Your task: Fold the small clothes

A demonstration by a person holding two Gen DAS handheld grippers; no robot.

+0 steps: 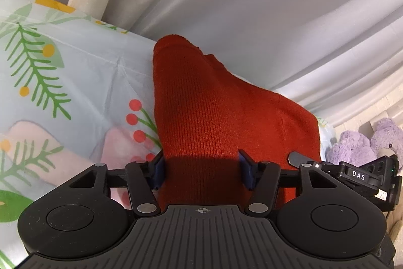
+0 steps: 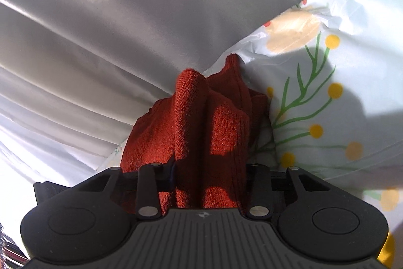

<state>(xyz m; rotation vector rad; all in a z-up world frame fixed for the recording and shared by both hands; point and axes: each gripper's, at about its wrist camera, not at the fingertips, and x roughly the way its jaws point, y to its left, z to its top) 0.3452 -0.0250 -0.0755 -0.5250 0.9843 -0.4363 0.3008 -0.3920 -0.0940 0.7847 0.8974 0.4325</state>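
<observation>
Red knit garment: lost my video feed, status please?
Left gripper and right gripper: jaws straddling cloth, grip unclear. Red knit garment bunched on floral sheet. Nothing in the way.

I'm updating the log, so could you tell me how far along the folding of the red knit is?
Done: little that shows; the red knit lies bunched and creased on the floral cloth. In hand: knit sits between the jaws of both the left gripper and the right gripper; whether they pinch it is unclear. Left: flattening and folding.
</observation>
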